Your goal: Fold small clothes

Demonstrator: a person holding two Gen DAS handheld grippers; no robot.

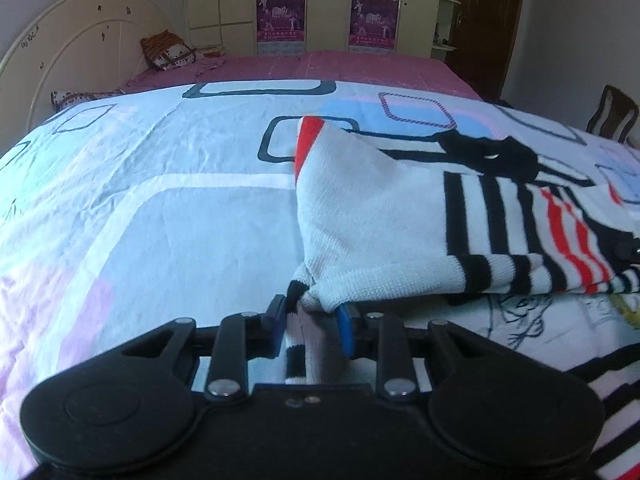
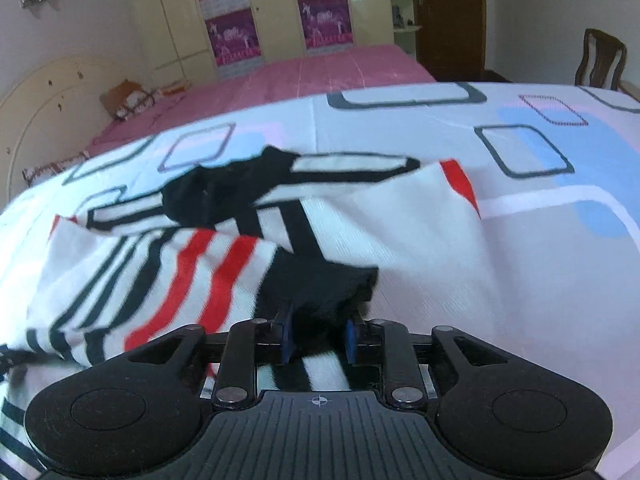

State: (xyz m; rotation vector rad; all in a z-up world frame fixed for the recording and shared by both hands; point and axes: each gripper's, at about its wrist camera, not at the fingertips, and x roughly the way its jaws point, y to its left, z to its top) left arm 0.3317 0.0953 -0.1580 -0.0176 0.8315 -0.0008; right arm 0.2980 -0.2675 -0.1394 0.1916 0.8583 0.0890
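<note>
A small white knit sweater [image 1: 380,216] with black and red stripes lies on the patterned bedsheet [image 1: 140,200], partly folded over itself. My left gripper [image 1: 312,320] is shut on a white corner of the sweater and holds it just above the sheet. In the right wrist view the same sweater [image 2: 180,264] spreads to the left, with its black collar part [image 2: 224,192] bunched behind. My right gripper [image 2: 318,334] is shut on a black-edged part of the sweater [image 2: 320,288]. Its blue pads [image 2: 286,340] pinch the cloth.
The sheet [image 2: 540,240] covers a bed with a pink bedspread [image 1: 320,68] beyond. A rounded headboard [image 1: 72,52] and pillows [image 1: 168,50] are at the far left. A wardrobe [image 1: 320,0] stands behind, a wooden chair [image 2: 600,60] at the right.
</note>
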